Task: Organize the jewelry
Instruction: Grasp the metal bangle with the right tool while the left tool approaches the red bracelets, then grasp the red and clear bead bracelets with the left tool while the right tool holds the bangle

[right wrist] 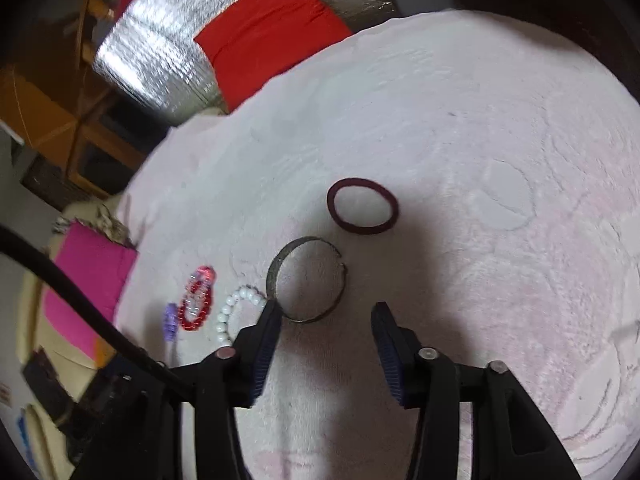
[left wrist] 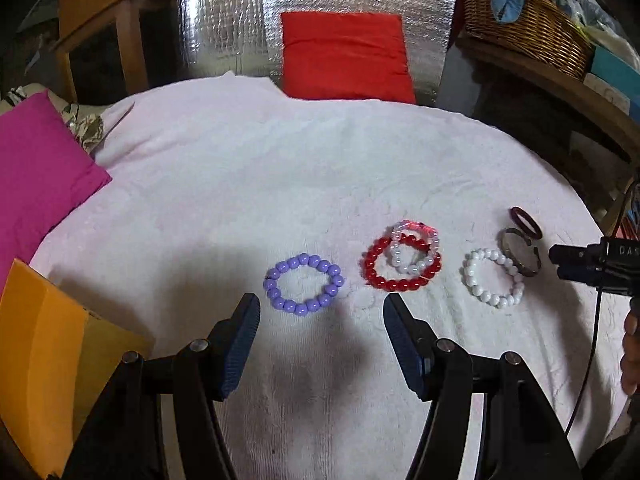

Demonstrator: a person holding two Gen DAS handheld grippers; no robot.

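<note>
Both the left gripper [left wrist: 321, 307] and right gripper [right wrist: 327, 312] gape empty.

I see a purple beaded bracelet [left wrist: 303, 284] lying flat on the white towel [left wrist: 240, 168]. Right of it, a red beaded bracelet [left wrist: 401, 264] has a pink-and-white beaded bracelet [left wrist: 415, 249] overlapping it. Further right lie a white pearl bracelet [left wrist: 494, 278], a dull metal open cuff [right wrist: 307, 280] and a maroon ring-shaped bangle [right wrist: 362, 212].

The right gripper [right wrist: 325, 314] hangs over a white fluffy cloth [right wrist: 480, 140] with its fingers apart and nothing between them. A shiny metal bangle [right wrist: 276, 276] lies just ahead, and a dark red ring [right wrist: 338, 216] lies past it.
</note>
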